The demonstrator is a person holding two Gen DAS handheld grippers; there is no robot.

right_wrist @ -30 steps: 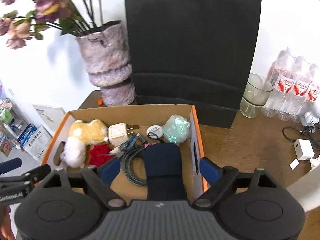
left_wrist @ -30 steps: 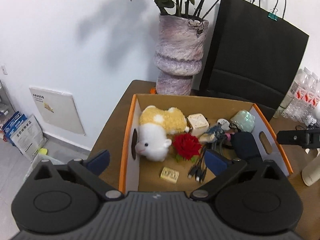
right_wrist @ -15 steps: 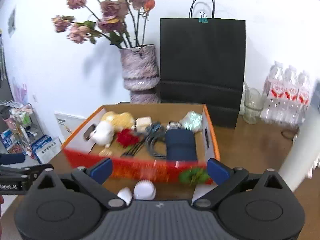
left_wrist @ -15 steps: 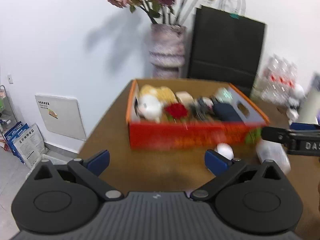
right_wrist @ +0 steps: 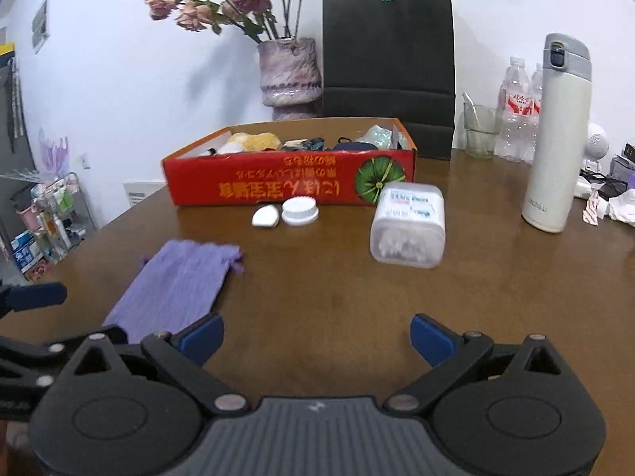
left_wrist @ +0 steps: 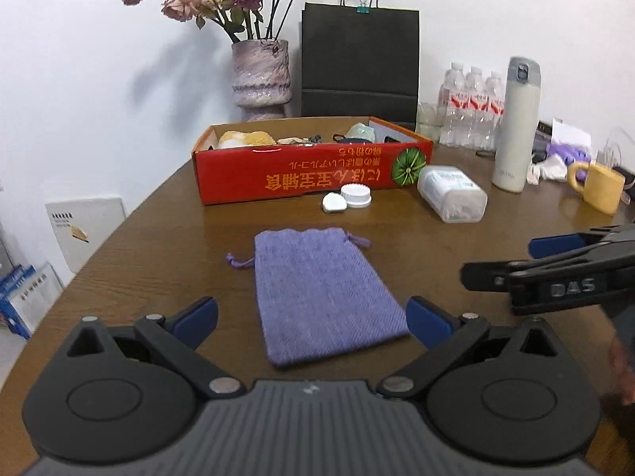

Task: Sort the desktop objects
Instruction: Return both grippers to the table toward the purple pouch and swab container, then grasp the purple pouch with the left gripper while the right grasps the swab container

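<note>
A purple drawstring pouch (left_wrist: 323,293) lies flat on the brown table, its near end between the wide-apart fingers of my left gripper (left_wrist: 313,321), which is open. The pouch (right_wrist: 178,285) sits left of my right gripper (right_wrist: 315,335), also open, with only bare table between its fingers. Behind the pouch stands a red cardboard box (left_wrist: 309,176) (right_wrist: 289,182) holding a plush toy and other small items. In front of the box lie a white round cap (left_wrist: 356,195) (right_wrist: 299,210), a small white case (left_wrist: 334,203) (right_wrist: 265,216) and a clear cotton-swab tub (left_wrist: 452,193) (right_wrist: 408,224) on its side.
A white thermos (right_wrist: 553,135) stands at right, with water bottles (left_wrist: 470,107), a glass (right_wrist: 478,131) and a yellow mug (left_wrist: 595,186) near it. A vase of dried roses (left_wrist: 260,75) and a black paper bag (left_wrist: 359,59) stand behind the box. The table's left edge curves away.
Both grippers pulled back from above the box and sank toward the table. The dark item that lay between the right gripper's fingers now rests in the box. The pouch has come into view.
</note>
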